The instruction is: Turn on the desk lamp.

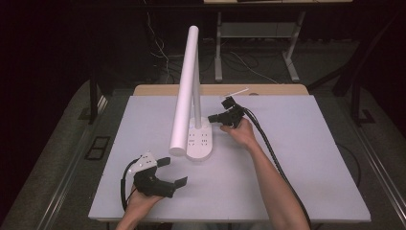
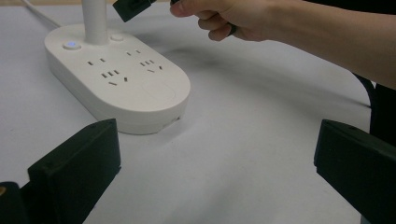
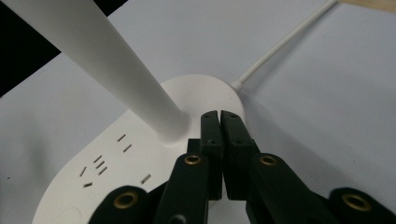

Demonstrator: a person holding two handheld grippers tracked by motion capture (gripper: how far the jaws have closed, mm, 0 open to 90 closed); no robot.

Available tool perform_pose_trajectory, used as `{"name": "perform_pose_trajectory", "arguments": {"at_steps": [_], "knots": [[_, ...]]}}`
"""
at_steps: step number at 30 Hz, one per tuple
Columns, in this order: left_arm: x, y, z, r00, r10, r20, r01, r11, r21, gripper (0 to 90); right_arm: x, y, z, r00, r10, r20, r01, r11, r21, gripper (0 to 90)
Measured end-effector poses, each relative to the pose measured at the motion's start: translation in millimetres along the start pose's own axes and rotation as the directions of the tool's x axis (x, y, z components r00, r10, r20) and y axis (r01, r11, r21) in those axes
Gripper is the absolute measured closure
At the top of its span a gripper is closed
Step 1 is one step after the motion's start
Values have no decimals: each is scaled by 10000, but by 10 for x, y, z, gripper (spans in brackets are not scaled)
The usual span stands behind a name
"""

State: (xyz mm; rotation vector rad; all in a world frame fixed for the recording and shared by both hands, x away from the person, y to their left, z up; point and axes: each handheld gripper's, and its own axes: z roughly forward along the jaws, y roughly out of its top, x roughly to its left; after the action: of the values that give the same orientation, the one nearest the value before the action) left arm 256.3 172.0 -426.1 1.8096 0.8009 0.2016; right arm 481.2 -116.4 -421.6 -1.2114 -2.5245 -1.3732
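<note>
The lamp base (image 1: 200, 139), a white oval w/ socket slots and a lit blue button (image 2: 70, 45), sits mid tabletop (image 1: 297, 167); its stem (image 1: 196, 103) rises from the far end and the long white lamp head (image 1: 184, 91) slants over the base. The right tongs (image 1: 214, 118) are pressed together, holding nothing, tips poised right by the foot of the stem, over the rear of the base near where the white cord (image 3: 285, 44) leaves. We judge the step is a button press w/ those closed tips. To do it well we keep them shut so they act as one blunt point, come straight down on a button rather than the socket slots, press lightly and don't nudge the stem. The left tongs (image 1: 174, 172) sit spread wide and empty near the front edge, well apart from the base; we could bring them to steady the base if it slides
</note>
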Motion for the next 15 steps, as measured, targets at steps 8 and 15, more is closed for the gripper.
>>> {"name": "perform_pose_trajectory", "arguments": {"at_steps": [8,15], "knots": [[5,1,6,10000,-11,-3,11,10000,28,0,11,-42,106,9998,111,-182,-109,9998,150,896],[11,2,11,10000,7,-28,-7,10000,26,0,-2,-65,143,9993,215,-301,-213,9997,77,896]]}}
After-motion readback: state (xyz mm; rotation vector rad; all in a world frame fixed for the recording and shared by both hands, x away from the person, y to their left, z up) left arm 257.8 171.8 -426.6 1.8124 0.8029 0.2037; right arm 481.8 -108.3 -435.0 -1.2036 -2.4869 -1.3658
